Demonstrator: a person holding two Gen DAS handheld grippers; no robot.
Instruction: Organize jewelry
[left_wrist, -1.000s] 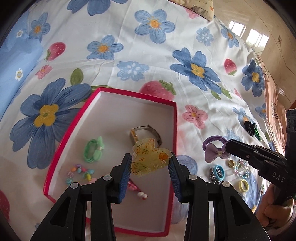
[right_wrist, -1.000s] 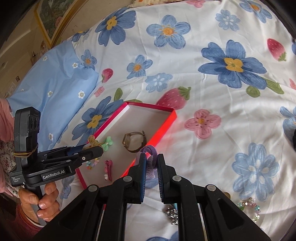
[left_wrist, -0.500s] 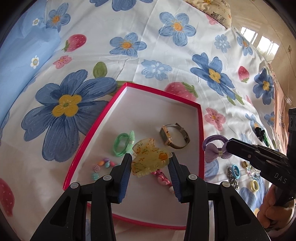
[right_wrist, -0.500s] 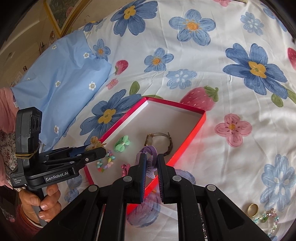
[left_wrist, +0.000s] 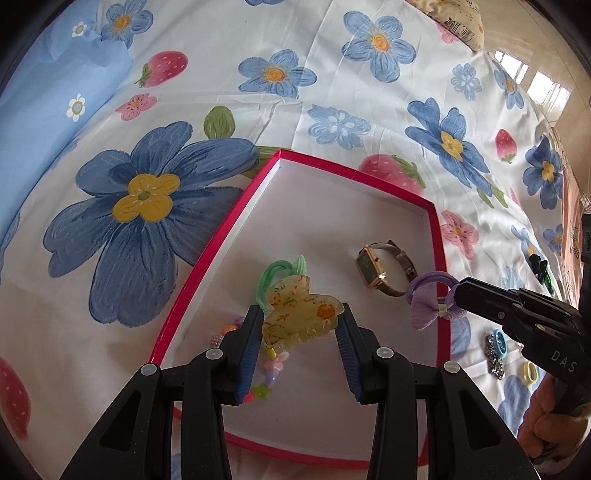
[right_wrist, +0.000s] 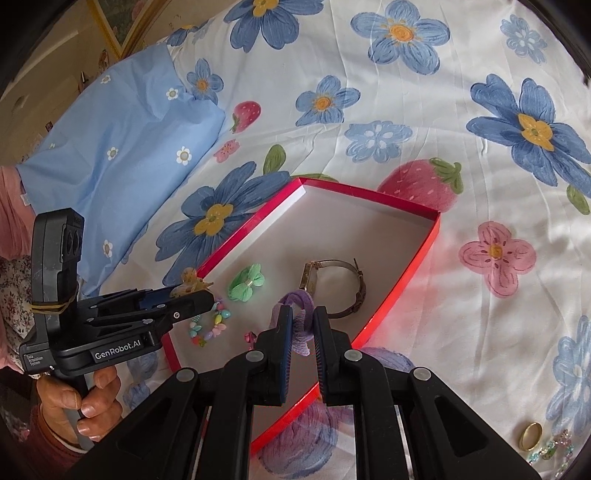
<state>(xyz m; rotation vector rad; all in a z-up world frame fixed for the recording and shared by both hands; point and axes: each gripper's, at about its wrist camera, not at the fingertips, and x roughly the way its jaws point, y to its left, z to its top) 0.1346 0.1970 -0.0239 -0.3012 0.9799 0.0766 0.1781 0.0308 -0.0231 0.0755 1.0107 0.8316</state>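
Floral bedsheet (left_wrist: 332, 85) carries a red-rimmed box (left_wrist: 218, 254) w/ a watch (left_wrist: 384, 269), green hair tie (right_wrist: 245, 282) and bead bracelet (right_wrist: 210, 326) inside. Left gripper (left_wrist: 301, 328) pinches a yellow claw clip (left_wrist: 299, 317) over the box's near half. Right gripper (right_wrist: 300, 336), jaws nearly together, nips a purple bow hair tie (left_wrist: 432, 302) approx. over the box's right edge, though height is unclear.

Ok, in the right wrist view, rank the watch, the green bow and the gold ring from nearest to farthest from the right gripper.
1. Watch, in the red box, just beyond the right gripper.
2. Green bow, in the box, farther left.
3. Gold ring, on the bedsheet, far lower right.
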